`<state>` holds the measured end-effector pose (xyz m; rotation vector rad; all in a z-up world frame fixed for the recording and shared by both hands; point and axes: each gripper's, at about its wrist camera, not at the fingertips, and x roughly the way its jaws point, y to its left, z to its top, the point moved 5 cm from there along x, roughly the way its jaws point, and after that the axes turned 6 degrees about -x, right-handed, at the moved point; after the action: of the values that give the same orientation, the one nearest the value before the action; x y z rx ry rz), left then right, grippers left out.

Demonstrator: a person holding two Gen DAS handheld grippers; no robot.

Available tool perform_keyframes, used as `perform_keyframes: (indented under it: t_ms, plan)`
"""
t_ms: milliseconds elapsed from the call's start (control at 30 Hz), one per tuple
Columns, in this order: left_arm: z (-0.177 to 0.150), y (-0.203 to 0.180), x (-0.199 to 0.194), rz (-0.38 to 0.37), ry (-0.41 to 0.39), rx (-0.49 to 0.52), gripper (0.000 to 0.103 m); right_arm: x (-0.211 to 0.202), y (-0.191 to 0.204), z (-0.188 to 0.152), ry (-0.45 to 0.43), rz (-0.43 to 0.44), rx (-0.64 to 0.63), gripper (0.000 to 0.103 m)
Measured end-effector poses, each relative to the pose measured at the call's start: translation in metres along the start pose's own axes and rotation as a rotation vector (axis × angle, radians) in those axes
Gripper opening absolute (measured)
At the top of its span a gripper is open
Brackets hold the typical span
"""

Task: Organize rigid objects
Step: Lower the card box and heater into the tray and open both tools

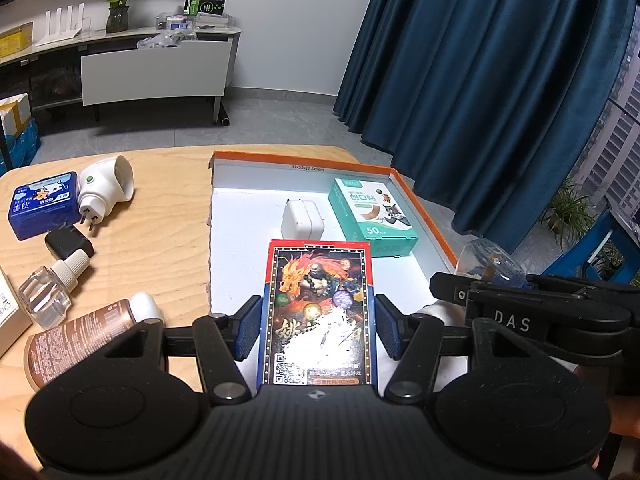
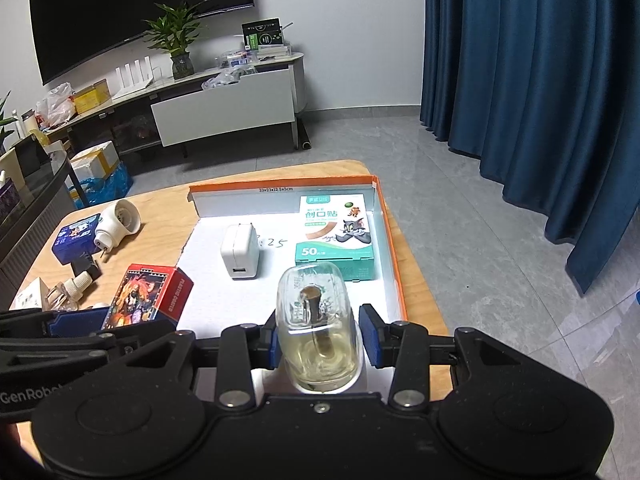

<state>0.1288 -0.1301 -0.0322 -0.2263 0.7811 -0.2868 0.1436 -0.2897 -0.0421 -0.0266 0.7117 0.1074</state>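
Charger (image 2: 239,254) & plaster box (image 2: 337,236) in tray (image 2: 394,264)

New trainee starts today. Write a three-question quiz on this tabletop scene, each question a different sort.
1. True or false: the white charger lies inside the orange-edged box.
2. What does the left hand-held gripper hold?
A. plaster box
B. card box
C. brown tube
3. Fill in: the right hand-held gripper holds a clear ____.

Key: 1 true; 2 B, the card box; 3 bottle.
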Motion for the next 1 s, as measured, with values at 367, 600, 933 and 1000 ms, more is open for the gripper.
perform_keyframes:
  t_ms: [367,600,933,1000]
  plan:
    - [-0.0007,0.001,0.0007,-0.003,0.002,-0.003,0.059,0.0026,-0.0005,-0.0003,0.007,-0.002,0.0,0.048]
    - [-0.001,0.0002,0.0018,-0.002,0.005,0.001,0.059,0.0033,-0.0011,0.0,0.009,-0.007,0.002,0.048]
    - [-0.0007,0.0005,0.0062,-0.005,0.014,0.008,0.059,0.0046,-0.0036,0.0047,0.005,-0.007,0.003,0.039]
    - [-0.0007,0.0006,0.0069,-0.004,0.015,0.009,0.059,0.0066,-0.0047,0.0066,0.0,0.003,0.008,0.039]
